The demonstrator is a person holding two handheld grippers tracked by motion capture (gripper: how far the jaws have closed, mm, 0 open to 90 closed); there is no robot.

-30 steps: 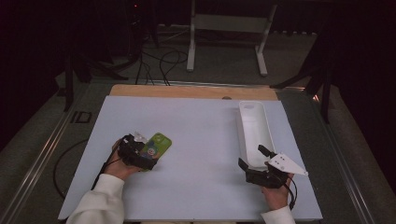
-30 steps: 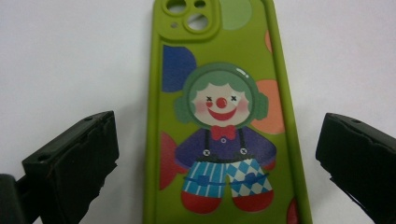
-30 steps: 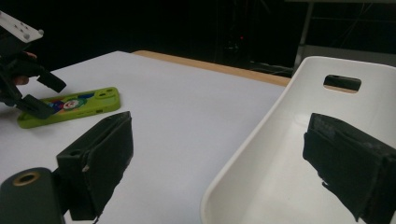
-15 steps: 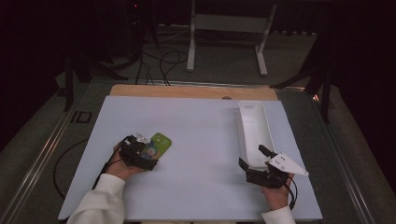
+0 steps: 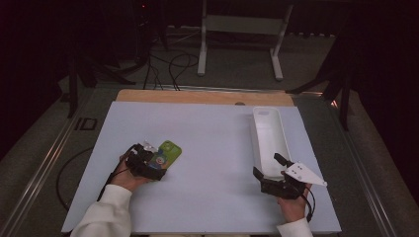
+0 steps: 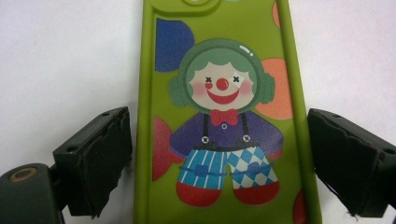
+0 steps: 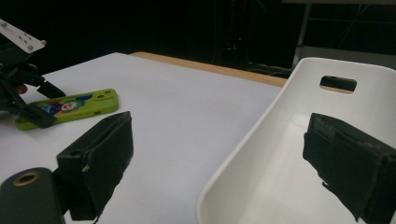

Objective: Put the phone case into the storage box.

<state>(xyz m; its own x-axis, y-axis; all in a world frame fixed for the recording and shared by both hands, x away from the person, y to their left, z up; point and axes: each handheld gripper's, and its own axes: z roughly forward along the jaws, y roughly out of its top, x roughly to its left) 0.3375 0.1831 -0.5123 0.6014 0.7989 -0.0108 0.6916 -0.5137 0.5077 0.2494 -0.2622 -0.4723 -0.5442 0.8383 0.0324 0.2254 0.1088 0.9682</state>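
A green phone case (image 5: 169, 150) with a clown printed on it lies flat on the white mat, left of centre. My left gripper (image 5: 159, 162) reaches over its near end. In the left gripper view the case (image 6: 224, 116) lies between the two jaws of the left gripper (image 6: 217, 114), which have just been closing; a thin gap remains on each side. A long white tray (image 5: 267, 128) lies at the right. My right gripper (image 5: 267, 165) is open at its near end. In the right gripper view the tray's rim (image 7: 243, 154) runs between the jaws of the right gripper (image 7: 219, 121). The phone case (image 7: 88, 105) shows far left.
The white mat (image 5: 212, 133) covers the table, with a strip of bare wood (image 5: 197, 96) along the far edge. Behind the table stand a metal frame (image 5: 237, 29) and cables on a dark floor. A cable trails from each gripper toward the person.
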